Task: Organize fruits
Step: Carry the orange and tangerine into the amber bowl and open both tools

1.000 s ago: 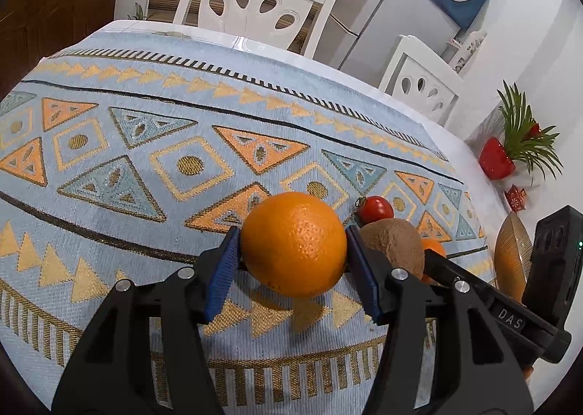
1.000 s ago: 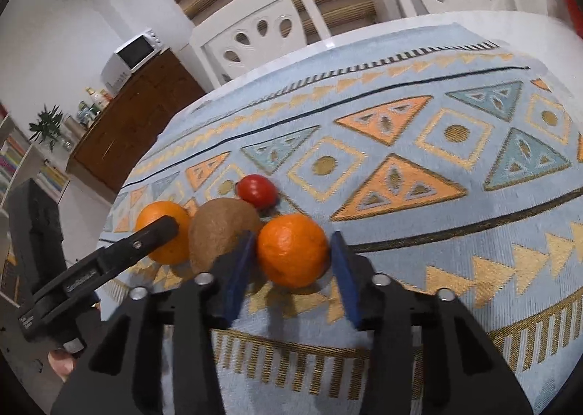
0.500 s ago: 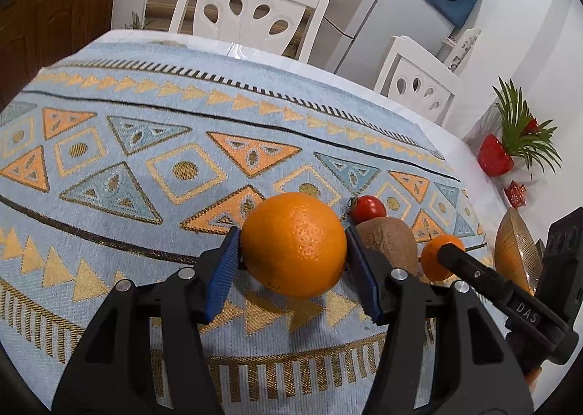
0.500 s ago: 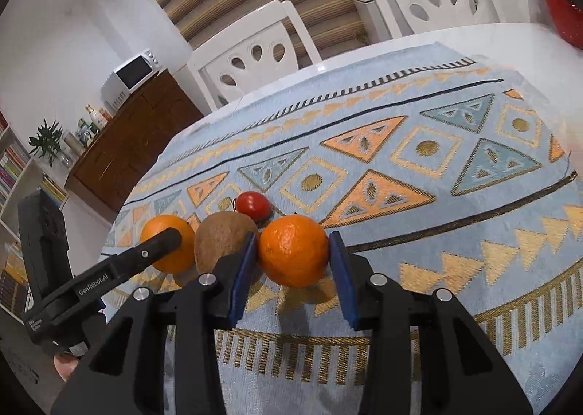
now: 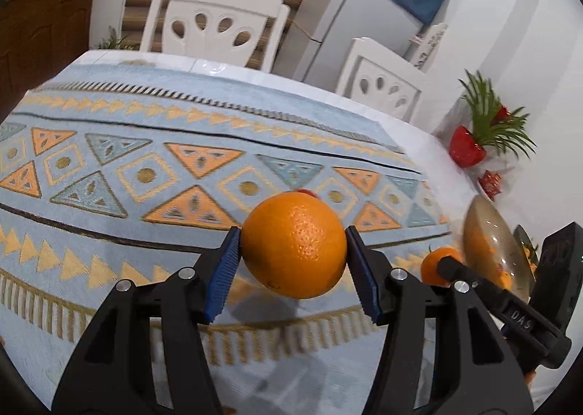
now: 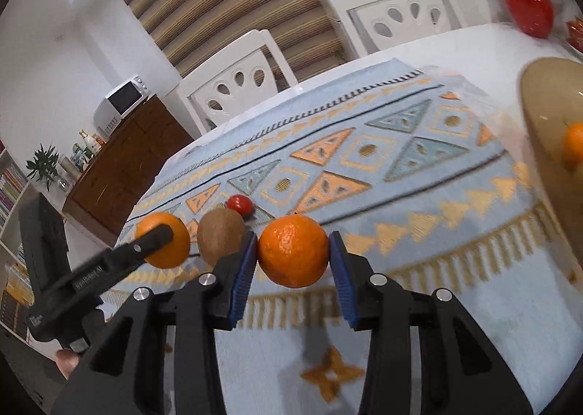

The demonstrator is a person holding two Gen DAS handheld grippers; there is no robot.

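I am lifting 2 fruits: my left tongs [image 5: 293, 253] are pinching an orange [image 5: 294, 244], my right tongs [image 6: 293, 256] a mandarin [image 6: 293, 251]. Both were resting on the cloth [image 6: 382, 174] a second ago; now both are hanging above it, ready for carrying. The bowl [image 6: 546, 116], already holding 1 fruit, is sitting just right of my right tongs. A kiwi [image 6: 220, 240] and tomato [image 6: 239, 204] are waiting between the tongs. White chairs [image 5: 215, 23] are standing beyond the table.
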